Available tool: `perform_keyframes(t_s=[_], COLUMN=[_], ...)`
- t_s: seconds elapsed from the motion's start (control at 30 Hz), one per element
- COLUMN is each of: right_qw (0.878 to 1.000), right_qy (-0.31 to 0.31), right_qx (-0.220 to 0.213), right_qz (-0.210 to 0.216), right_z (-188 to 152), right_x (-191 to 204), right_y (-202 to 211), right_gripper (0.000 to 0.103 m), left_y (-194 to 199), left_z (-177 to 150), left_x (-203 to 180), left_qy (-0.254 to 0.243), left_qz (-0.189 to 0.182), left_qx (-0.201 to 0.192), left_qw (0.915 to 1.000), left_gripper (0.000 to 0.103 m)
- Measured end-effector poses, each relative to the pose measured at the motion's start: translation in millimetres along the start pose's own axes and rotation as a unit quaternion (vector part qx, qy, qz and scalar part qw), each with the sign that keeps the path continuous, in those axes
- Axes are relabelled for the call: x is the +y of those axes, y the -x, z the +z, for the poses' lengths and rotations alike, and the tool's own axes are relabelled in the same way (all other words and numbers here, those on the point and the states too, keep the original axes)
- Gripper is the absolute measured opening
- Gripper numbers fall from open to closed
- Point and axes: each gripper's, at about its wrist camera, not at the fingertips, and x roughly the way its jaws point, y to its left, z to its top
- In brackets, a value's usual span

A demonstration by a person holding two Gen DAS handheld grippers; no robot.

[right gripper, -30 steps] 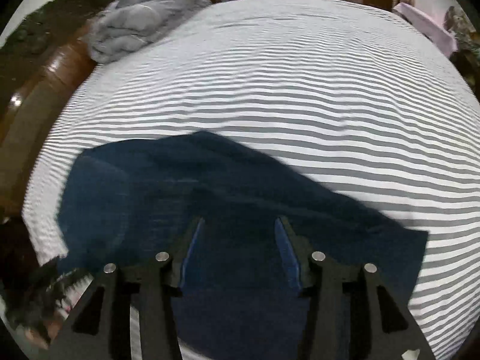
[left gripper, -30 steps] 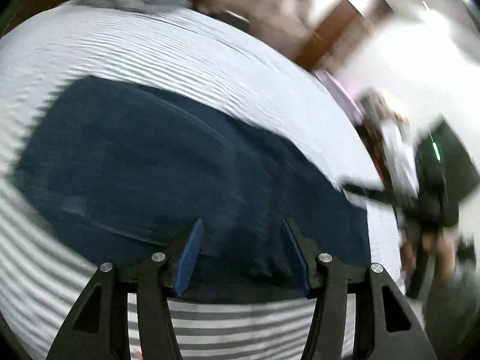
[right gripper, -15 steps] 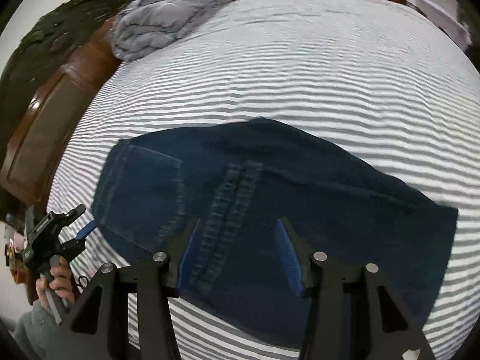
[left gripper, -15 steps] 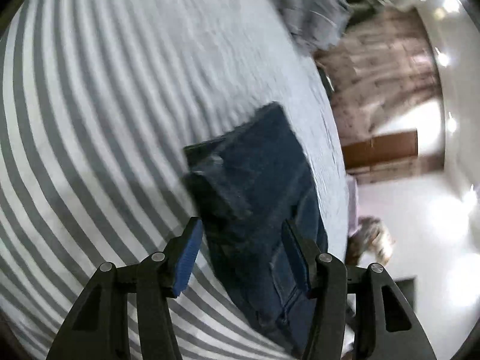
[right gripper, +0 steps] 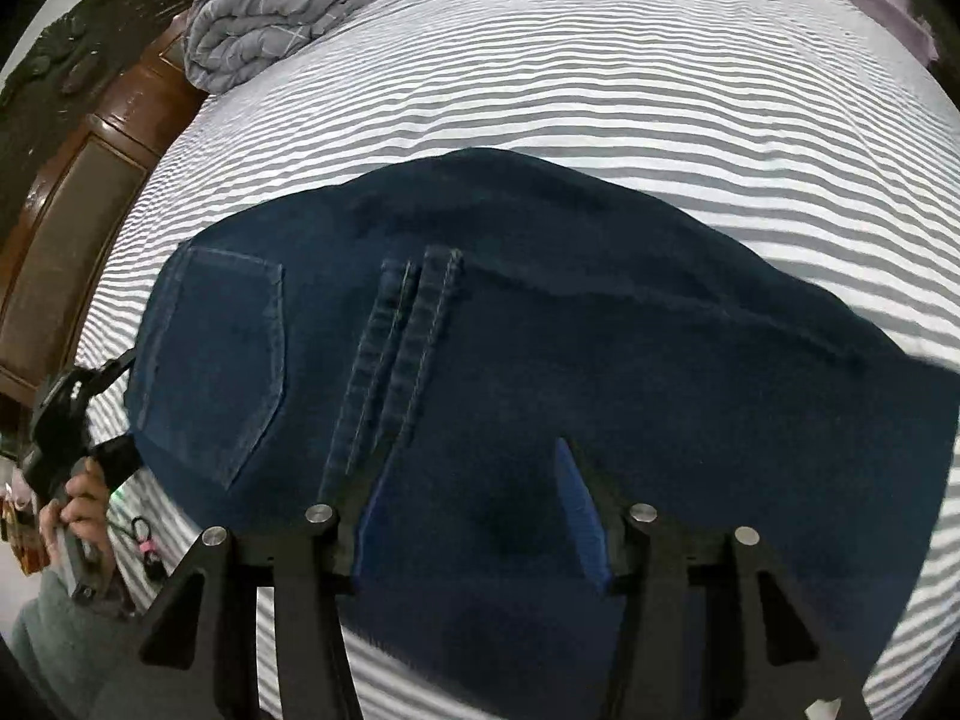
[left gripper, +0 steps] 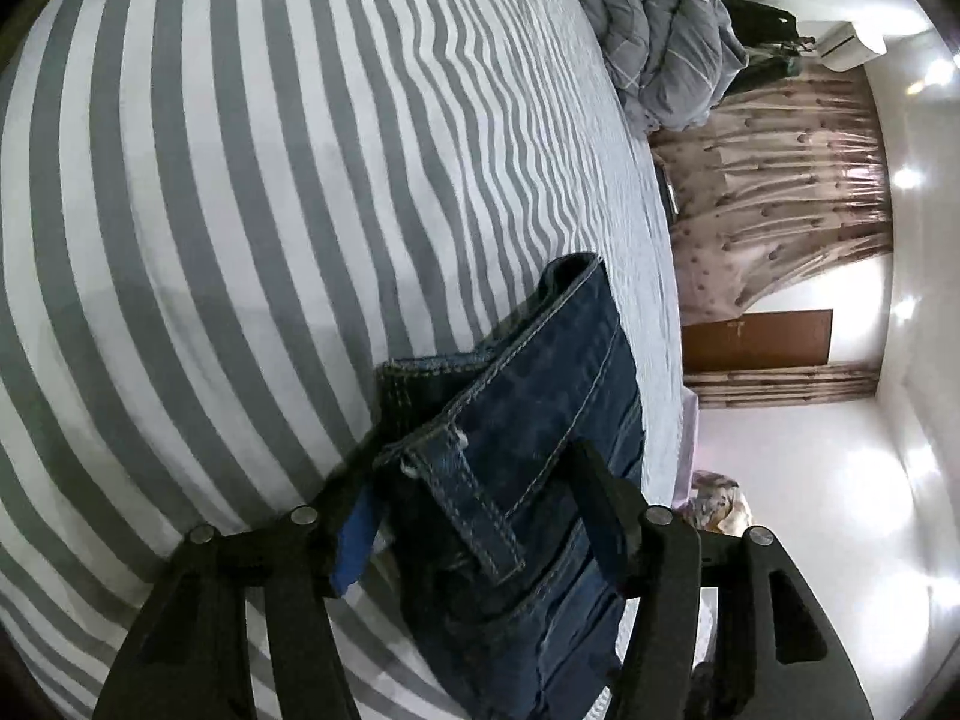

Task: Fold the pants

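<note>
Dark blue jeans lie folded on the striped bed sheet, back pocket up and hems laid across the seat. My right gripper hangs open just above their near middle, pointing down, with nothing gripped. My left gripper is rolled on its side at the waistband end; its jaws are opening, with the waistband and a belt loop between them. The right wrist view shows the left gripper at the pocket-side edge, held by a hand.
A bunched grey quilt sits at the bed's far corner by the dark wooden headboard. A lilac cloth lies at the far right edge. Patterned curtains and a brown door stand beyond the bed.
The left gripper has rolled onto its side and closed in on the waistband end of the jeans. The right gripper has sunk closer to the jeans, which now lie flat.
</note>
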Motion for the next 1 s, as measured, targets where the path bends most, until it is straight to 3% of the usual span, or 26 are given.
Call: perform_keyframes(t_s=[0.03, 0.1, 0.33, 0.47, 0.6, 0.67, 0.73, 0.8, 1.0], right_qw=[1.0, 0.999, 0.982, 0.988, 0.987, 0.983, 0.987, 0.994, 0.992], right_qy=[0.006, 0.021, 0.109, 0.096, 0.098, 0.113, 0.109, 0.087, 0.106], right_qx=[-0.002, -0.009, -0.006, -0.01, -0.017, -0.019, -0.016, -0.001, 0.017], right_qz=[-0.014, -0.038, -0.151, -0.123, -0.123, -0.144, -0.114, -0.072, -0.062], right_z=[5, 10, 18, 25, 28, 24, 20, 8, -49], right_x=[3, 10, 37, 36, 42, 49, 50, 44, 44], right_y=[-5, -10, -38, -29, -41, -43, -36, -29, -15], right_gripper=[0.048, 0.047, 0.048, 0.043, 0.054, 0.054, 0.049, 0.047, 0.053], left_y=[0, 2, 17, 23, 26, 27, 28, 28, 25], left_z=[1, -2, -15, -23, -31, -35, -38, -41, -54], left_x=[-1, -5, -33, -57, -82, -96, -105, -115, -145], left_qy=[-0.001, -0.019, -0.097, -0.134, -0.174, -0.192, -0.202, -0.212, -0.248], left_qz=[0.001, 0.012, 0.032, 0.032, 0.031, 0.029, 0.024, 0.02, 0.009], left_qx=[-0.004, -0.013, -0.04, -0.048, -0.053, -0.054, -0.054, -0.054, -0.055], left_qw=[1.0, 0.9997, 0.9939, 0.9893, 0.9827, 0.9795, 0.9775, 0.9755, 0.9671], left_gripper=[0.059, 0.047, 0.034, 0.031, 0.03, 0.03, 0.03, 0.03, 0.03])
